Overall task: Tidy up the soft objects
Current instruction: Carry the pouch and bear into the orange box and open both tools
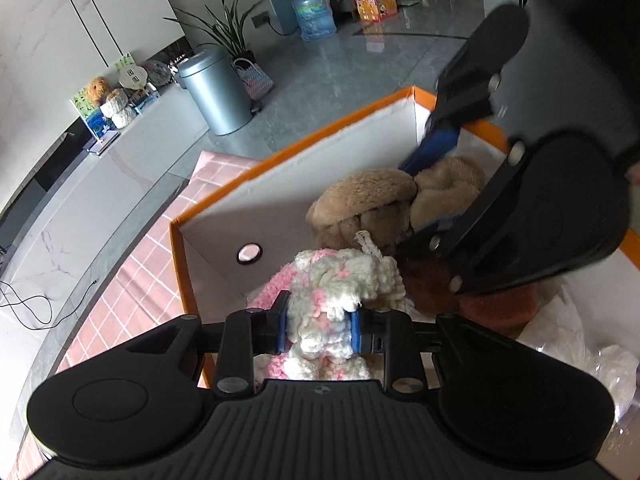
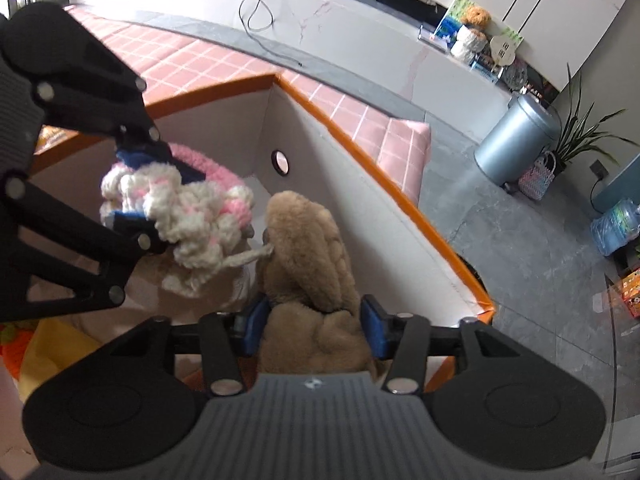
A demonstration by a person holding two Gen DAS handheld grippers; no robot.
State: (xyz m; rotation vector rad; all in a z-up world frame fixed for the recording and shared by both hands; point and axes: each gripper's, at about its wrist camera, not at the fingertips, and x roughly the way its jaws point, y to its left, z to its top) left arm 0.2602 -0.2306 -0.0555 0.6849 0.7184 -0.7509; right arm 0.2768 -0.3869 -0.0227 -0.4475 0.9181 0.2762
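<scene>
My left gripper (image 1: 320,330) is shut on a fluffy white-and-pink yarn toy (image 1: 340,280) and holds it inside an orange-rimmed white box (image 1: 288,152). My right gripper (image 2: 314,326) is shut on a tan plush toy (image 2: 312,248), also inside the box (image 2: 384,172). In the left wrist view the right gripper (image 1: 424,192) reaches in from the upper right onto the tan plush (image 1: 360,196). In the right wrist view the left gripper (image 2: 156,196) comes from the left with the yarn toy (image 2: 188,216). A pink fuzzy item (image 2: 212,164) lies beneath it.
A brown soft item (image 1: 480,300) and crinkled white plastic (image 1: 568,332) lie in the box. The box sits on a pink checked cushion (image 1: 152,260). Beyond are a marble ledge (image 1: 80,200), a grey bin (image 1: 216,88), a plant (image 1: 232,28) and a water jug (image 1: 314,12).
</scene>
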